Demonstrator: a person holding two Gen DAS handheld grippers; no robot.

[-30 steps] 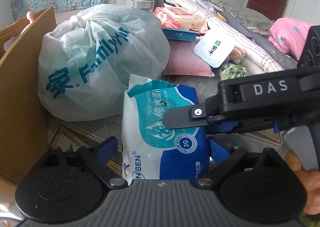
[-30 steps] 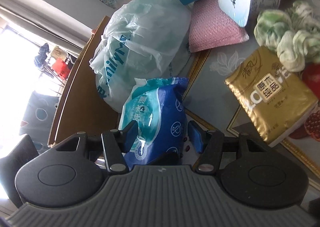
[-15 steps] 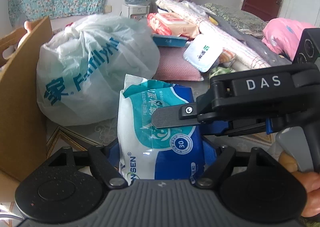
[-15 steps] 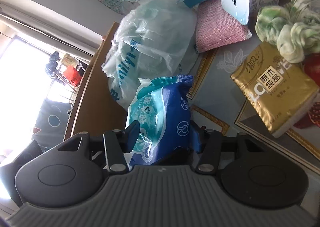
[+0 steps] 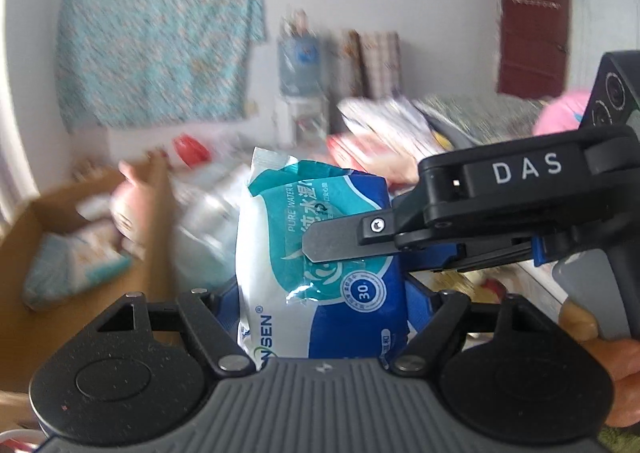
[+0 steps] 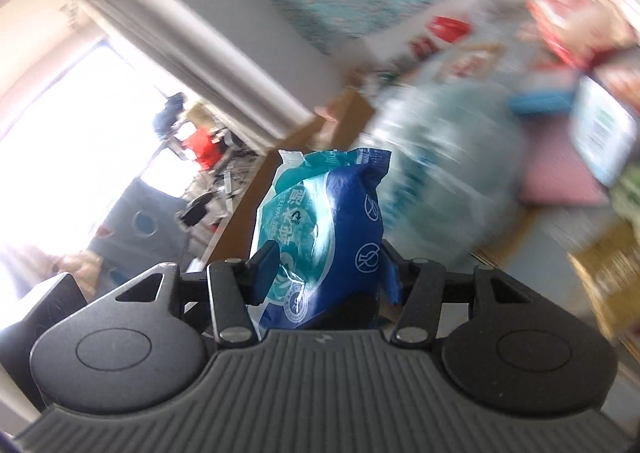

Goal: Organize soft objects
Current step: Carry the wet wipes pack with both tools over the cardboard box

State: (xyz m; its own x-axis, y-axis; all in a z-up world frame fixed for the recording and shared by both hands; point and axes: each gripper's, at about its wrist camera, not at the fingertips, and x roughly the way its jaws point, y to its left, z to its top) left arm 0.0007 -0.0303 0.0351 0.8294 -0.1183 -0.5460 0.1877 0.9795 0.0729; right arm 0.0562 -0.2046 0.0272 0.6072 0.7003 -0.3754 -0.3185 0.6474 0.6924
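Tools of both hands are clamped on one blue-and-teal wet-wipe pack (image 5: 320, 273). The left tool (image 5: 324, 303) holds its lower part across the broad face, jaws standing fairly wide because the pack fills them. The right tool (image 6: 324, 273) pinches the pack by its thinner dimension, jaws at a middling width; seen from the left wrist, one of its fingers (image 5: 332, 241) lies flat across the printed front.

A second ago the left tool stood wider, its pads clear of the pack, which stood on the surface beside the white plastic bag (image 6: 440, 157). Since then the left jaws have drawn in onto it and both hands have gone up together, so the pack now hangs in the air, upright, with the room behind it smeared by the motion. The bag, the pink pad (image 6: 560, 185) and the gold tissue pack (image 6: 612, 273) lie below and to the right, well apart from it.

The cardboard box (image 5: 80, 253) sits to the left with pale soft packets already inside, its opening now in sight from the left wrist. Lift looks finished; the likely next step is carrying the pack over the box wall, with both grips kept even so the slick wrapper does not twist or slip.
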